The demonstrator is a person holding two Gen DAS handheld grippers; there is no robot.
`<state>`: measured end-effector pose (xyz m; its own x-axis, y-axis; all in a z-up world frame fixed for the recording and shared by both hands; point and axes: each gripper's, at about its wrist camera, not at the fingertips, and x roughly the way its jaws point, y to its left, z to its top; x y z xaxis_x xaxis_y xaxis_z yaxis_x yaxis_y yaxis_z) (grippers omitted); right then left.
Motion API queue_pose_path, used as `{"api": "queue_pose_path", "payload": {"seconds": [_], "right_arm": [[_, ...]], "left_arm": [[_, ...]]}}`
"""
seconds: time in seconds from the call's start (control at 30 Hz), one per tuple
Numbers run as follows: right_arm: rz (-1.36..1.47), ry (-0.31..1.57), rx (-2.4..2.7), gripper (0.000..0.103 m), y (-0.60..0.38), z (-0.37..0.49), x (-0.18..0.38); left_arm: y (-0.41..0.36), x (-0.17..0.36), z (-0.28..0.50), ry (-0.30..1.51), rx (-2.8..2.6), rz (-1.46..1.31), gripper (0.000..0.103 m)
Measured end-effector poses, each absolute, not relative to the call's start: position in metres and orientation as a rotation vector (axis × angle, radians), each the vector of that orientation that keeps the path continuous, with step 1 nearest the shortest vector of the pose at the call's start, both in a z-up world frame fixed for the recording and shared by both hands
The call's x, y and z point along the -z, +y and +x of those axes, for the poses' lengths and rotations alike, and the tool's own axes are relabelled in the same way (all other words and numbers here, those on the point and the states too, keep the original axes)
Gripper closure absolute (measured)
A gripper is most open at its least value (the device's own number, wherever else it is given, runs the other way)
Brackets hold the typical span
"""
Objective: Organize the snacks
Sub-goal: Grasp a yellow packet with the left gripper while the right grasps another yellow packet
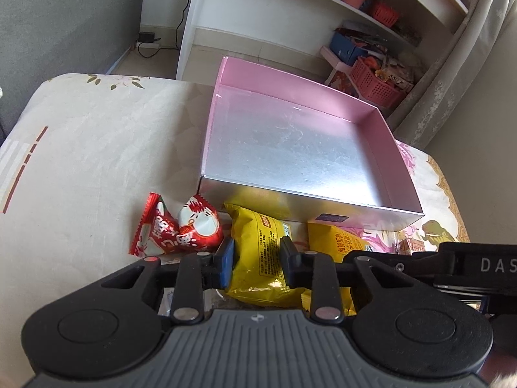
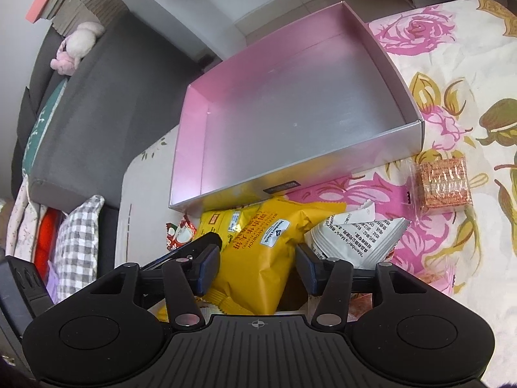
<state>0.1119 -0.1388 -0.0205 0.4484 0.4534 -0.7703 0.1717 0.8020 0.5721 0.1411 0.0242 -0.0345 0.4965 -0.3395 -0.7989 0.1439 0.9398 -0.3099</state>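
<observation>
Two grippers work over a pile of snacks on a floral cloth. The left gripper (image 1: 257,258) pinches a yellow snack packet (image 1: 258,252) between its narrowed fingers; the right gripper (image 2: 257,266) straddles a second yellow packet (image 2: 258,252), fingers at its sides — whether it grips yet, I cannot tell. Beyond the pile sits a pink-lined box (image 1: 397,148), nothing inside. Two red candy packets (image 1: 177,229), a white pouch (image 2: 358,236) and a clear-wrapped orange biscuit pack (image 2: 442,182) remain outside — sorting looks barely begun.

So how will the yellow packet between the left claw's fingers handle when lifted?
The yellow packet looks puffy and creased, so probably light and floppy, sagging either side of the left claw. Its glossy film may slip, and a hard squeeze could crush whatever is inside.
</observation>
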Motion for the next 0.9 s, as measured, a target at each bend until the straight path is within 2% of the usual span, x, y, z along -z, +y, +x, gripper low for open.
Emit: {"api": "queue_pose_path", "payload": {"seconds": [0.1, 0.2, 0.3, 0.4, 0.43, 0.57, 0.67, 0.83, 0.9], "right_arm": [[0.650, 1.102, -0.196, 0.050, -0.134, 0.112, 0.020], [0.653, 1.099, -0.213, 0.043, -0.126, 0.114, 0.023], [0.609, 1.100, -0.207, 0.044, -0.117, 0.113, 0.027], [0.572, 1.094, -0.203, 0.054, -0.115, 0.111, 0.026], [0.575, 1.094, -0.194, 0.063, -0.117, 0.111, 0.027], [0.632, 1.089, -0.189, 0.076, -0.134, 0.110, 0.027], [0.673, 1.075, -0.194, 0.083, -0.146, 0.108, 0.024], [0.680, 1.049, -0.189, 0.096, -0.158, 0.105, 0.016], [0.677, 1.053, -0.188, 0.097, -0.159, 0.105, 0.016]], "left_arm": [[0.029, 0.031, 0.140, 1.004, 0.281, -0.199, 0.077], [0.033, 0.029, 0.141, 0.997, 0.256, -0.190, 0.077], [0.036, 0.029, 0.141, 0.998, 0.245, -0.192, 0.077], [0.035, 0.030, 0.141, 1.003, 0.258, -0.188, 0.076], [0.034, 0.030, 0.141, 1.006, 0.263, -0.186, 0.072], [0.026, 0.033, 0.141, 1.012, 0.298, -0.181, 0.059], [0.022, 0.040, 0.143, 1.034, 0.293, -0.185, 0.055], [0.017, 0.044, 0.141, 1.027, 0.276, -0.156, 0.054], [0.015, 0.044, 0.140, 1.023, 0.271, -0.145, 0.054]]}}
